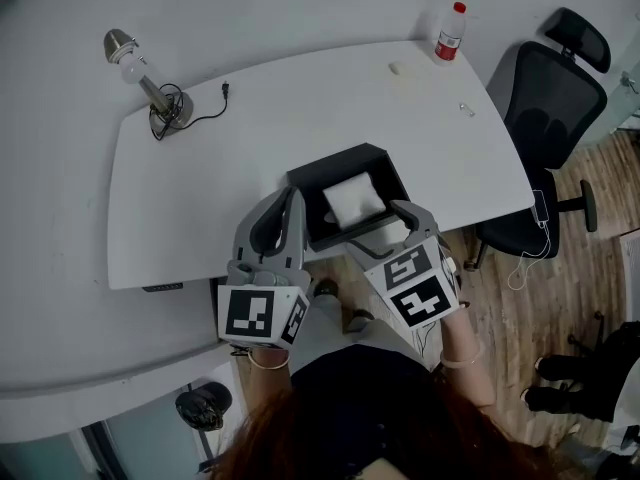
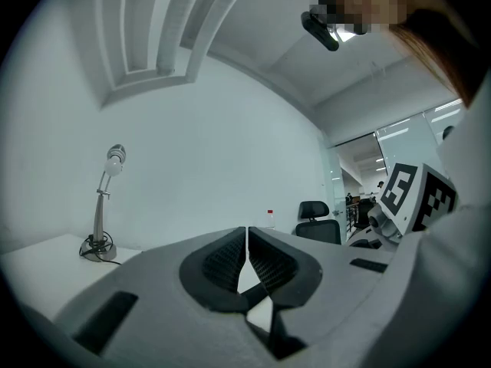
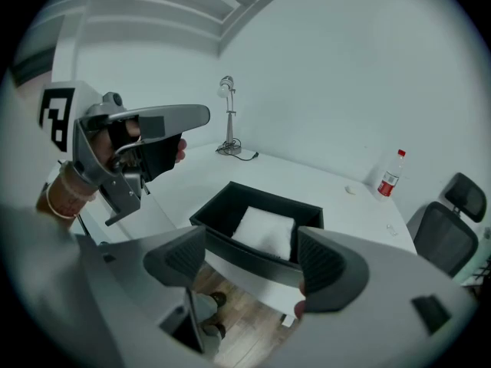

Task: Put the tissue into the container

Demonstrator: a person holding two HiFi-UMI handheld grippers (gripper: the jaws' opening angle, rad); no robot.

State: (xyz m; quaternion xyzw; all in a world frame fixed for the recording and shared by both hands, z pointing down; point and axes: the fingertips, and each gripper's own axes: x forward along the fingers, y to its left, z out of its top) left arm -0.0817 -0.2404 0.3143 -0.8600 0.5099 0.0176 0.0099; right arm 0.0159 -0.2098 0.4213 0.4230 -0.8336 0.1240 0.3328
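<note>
A black open container (image 1: 335,160) stands at the near edge of the white table (image 1: 200,198). A folded white tissue (image 1: 352,200) lies flat inside it, also visible in the right gripper view as a white tissue (image 3: 265,231) in the black container (image 3: 230,195). My right gripper (image 1: 385,230) hovers open just in front of the container's near wall, with nothing between its jaws (image 3: 253,263). My left gripper (image 1: 293,203) is shut and empty, held left of the container; its pads meet in the left gripper view (image 2: 247,251).
A desk lamp (image 1: 140,73) with a coiled cable stands at the table's far left. A water bottle (image 1: 451,31) and a small white object (image 1: 397,68) sit at the far right. A black office chair (image 1: 545,108) is beyond the right edge.
</note>
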